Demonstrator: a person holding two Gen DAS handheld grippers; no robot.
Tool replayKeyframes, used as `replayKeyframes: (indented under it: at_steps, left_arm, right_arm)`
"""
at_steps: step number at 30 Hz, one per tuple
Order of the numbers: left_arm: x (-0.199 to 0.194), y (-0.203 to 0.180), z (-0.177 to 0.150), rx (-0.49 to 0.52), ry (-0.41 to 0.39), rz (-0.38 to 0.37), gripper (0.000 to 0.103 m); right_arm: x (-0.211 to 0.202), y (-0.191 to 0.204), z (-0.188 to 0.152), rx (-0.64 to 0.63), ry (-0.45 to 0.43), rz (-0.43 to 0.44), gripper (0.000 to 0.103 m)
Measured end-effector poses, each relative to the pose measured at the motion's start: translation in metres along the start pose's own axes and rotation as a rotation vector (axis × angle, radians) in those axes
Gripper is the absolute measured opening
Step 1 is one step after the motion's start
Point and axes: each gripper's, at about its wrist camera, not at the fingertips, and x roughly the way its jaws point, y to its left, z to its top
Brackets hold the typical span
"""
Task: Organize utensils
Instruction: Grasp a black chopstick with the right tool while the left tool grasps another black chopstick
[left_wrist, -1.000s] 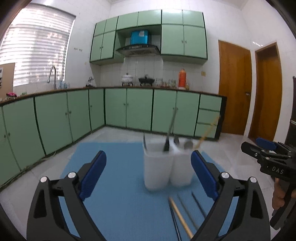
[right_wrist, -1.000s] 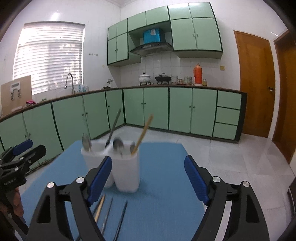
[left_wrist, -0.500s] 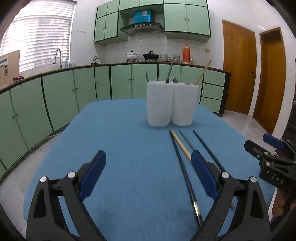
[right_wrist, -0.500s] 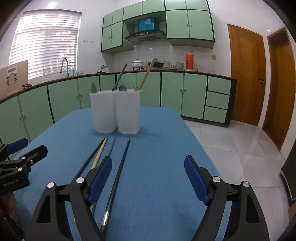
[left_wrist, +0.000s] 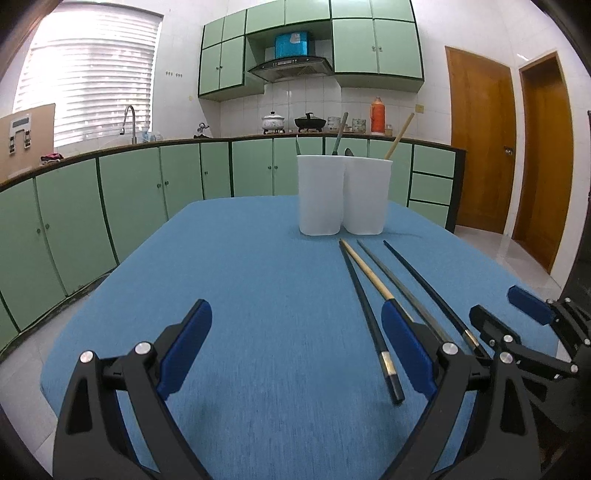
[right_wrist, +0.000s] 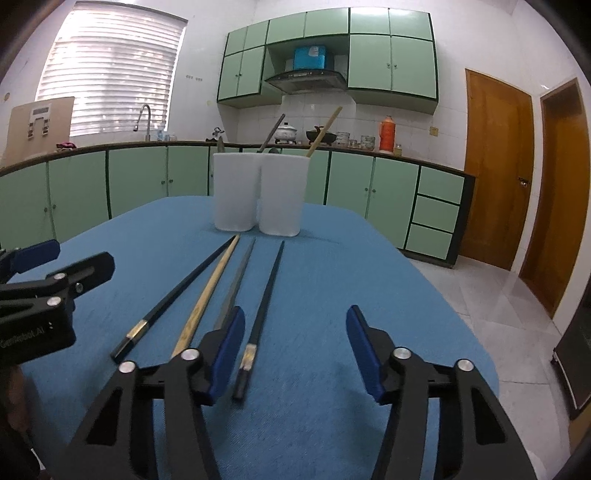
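Grippers lower; 4 chopsticks (right_wrist: 266, 291) flat

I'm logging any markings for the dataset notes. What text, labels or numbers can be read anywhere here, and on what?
"GenRobot.AI": white lettering on the body of the left gripper, seen from the right wrist view; blurred, so my reading is unsure.
Blue box above the range hood: white mark, too small to read.
Cardboard box by the window: printed symbols, not legible.
Nothing else readable.
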Motion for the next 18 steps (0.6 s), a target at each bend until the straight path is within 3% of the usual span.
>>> replayKeyframes:
  at_steps: [10,18]
  left_arm:
    - [-0.007,-0.001,-0.006,-0.015,-0.003,-0.001,0.090]
    - [-0.009,-0.004,-0.008,-0.023,0.000,-0.005,0.090]
  right_arm:
    - [0.001,0.013,-0.011,0.002,0.035,0.022,0.028]
    - [0.004,0.014,-0.011,0.005,0.051,0.020,0.019]
